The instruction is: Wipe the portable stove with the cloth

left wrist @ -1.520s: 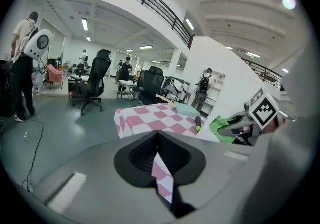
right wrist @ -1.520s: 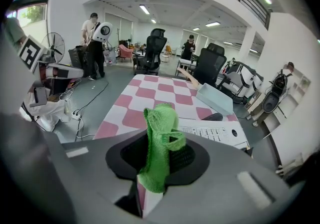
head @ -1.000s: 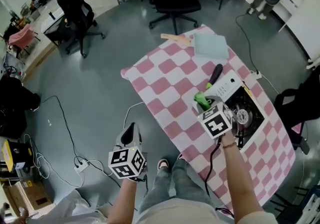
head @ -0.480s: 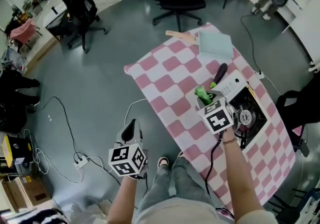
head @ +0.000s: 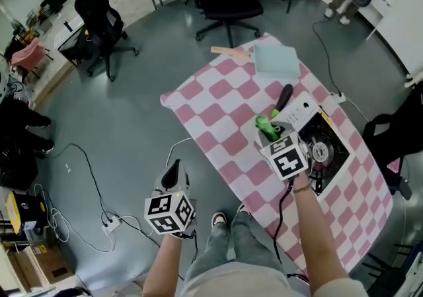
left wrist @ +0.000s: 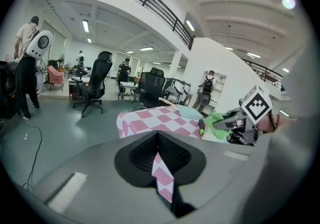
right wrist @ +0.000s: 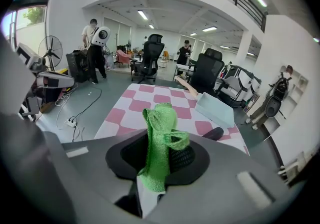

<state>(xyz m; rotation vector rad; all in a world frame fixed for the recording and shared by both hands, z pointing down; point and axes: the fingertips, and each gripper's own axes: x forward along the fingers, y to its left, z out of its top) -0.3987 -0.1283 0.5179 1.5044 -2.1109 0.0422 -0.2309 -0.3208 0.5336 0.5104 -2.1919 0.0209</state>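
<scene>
Green open-knit cloth (right wrist: 161,133) is pinched between the two jaws of the right gripper (right wrist: 160,154). The jaws are clamped on its lower part, so a loose, looped bunch stands up beyond the tips and a short tail hangs back toward the camera. Gripped by one end like this, the free fabric can probably serve as the wiping pad while the hard jaws stay off the appliance. In the head view the right gripper (head: 268,131) is held over the left end of the portable stove (head: 334,147), by its white control panel (head: 301,112). The cloth (head: 267,124) sits at that panel's edge; whether it touches the panel cannot be told from above. The stove rests toward the right side of the pink-and-white checked tablecloth (head: 215,100), its dark burner well facing up. A black-handled tool (head: 284,97) lies just beside the panel. A pale blue-green folded pad (head: 277,59) and a wooden stick (head: 230,52) lie farther off at the far end, and none of these sits on the stove top. The left gripper (head: 172,175) hangs well apart from the table, over the grey floor beside the person's leg. It is presumably idle because one hand suffices for wiping. In the left gripper view the left gripper (left wrist: 158,140) has its jaws pressed together with nothing between them. Only a thin slit remains, and the distant tablecloth shows through it.
</scene>
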